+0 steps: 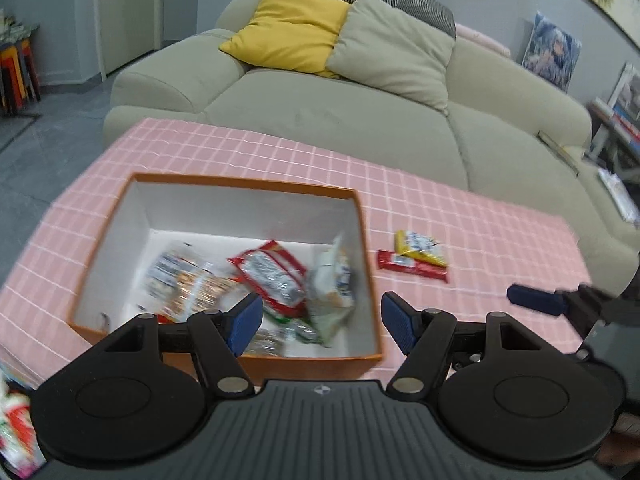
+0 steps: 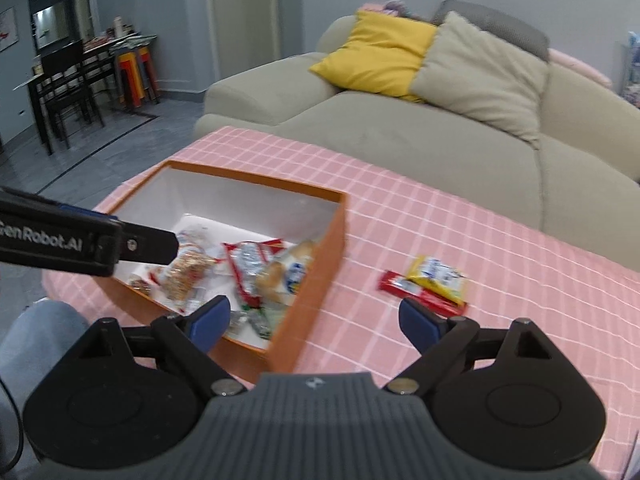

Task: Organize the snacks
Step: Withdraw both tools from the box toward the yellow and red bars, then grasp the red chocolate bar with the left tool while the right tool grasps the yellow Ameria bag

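Note:
An orange box (image 1: 362,216) with a white inside sits on the pink checked table (image 1: 480,216); it also shows in the right wrist view (image 2: 320,264). Several snack packets (image 1: 268,276) lie in it, blurred. A yellow packet (image 1: 418,246) and a red bar (image 1: 412,266) lie on the cloth right of the box, also in the right wrist view as the yellow packet (image 2: 438,276) and the red bar (image 2: 416,294). My left gripper (image 1: 322,322) is open and empty above the box's near side. My right gripper (image 2: 316,322) is open and empty over the box's right corner.
A beige sofa (image 1: 360,120) with a yellow cushion (image 1: 288,28) stands behind the table. Dining chairs and stools (image 2: 80,76) stand far left across the grey floor. Colourful packets (image 1: 16,432) show at the lower left edge.

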`<state>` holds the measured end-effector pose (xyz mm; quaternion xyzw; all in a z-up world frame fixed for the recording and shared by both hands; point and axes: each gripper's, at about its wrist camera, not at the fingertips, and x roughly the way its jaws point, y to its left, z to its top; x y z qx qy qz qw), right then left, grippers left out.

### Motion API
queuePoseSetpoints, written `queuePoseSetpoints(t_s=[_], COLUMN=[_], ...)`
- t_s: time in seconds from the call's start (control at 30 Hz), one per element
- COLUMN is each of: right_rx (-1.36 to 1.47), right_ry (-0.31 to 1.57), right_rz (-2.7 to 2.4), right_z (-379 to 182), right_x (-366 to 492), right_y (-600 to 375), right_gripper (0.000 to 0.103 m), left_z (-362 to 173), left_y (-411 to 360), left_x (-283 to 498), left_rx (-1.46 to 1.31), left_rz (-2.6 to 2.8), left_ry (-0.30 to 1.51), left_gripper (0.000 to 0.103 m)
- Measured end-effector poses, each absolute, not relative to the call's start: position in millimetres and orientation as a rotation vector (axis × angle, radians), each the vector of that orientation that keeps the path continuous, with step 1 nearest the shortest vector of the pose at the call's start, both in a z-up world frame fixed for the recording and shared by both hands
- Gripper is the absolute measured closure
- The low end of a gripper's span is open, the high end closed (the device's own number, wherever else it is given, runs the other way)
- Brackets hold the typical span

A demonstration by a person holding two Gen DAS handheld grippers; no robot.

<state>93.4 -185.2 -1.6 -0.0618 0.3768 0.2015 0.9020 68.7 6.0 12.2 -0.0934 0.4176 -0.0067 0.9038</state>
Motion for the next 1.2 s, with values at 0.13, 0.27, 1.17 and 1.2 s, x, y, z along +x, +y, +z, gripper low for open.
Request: queuePoseSetpoints(t_s=[0.13,0.27,1.17,1.2], right_rx=[-0.136,-0.105,-0.244,-0.261], right_ry=[0.767,0.752,0.797,0.801], right_rz=[0.373,0.325,0.421,0.443], right_z=[-15.8,-30.3,-138.1,-143.5], right_x=[89.3,90.8,210.7,217.9], right_y=[-207.0,-233.6,-297.5,-296.3], right_gripper=[0.014,0.014,0.033,0.034], left_z=[1.4,-6.2,-82.2,-84.4], left_y=[-13.2,-39.6,-128.1,-127.6], left_x=[68.3,73.0,200.2,204.4], left_rx=[-0.226,-0.194,-0.083,-0.077], left_rz=[-0.044,-0.109,-0.129,-0.122], left_ry=[0.841,0.839,1.067,1.075], left_gripper=[0.024,0.027,0.042,0.042])
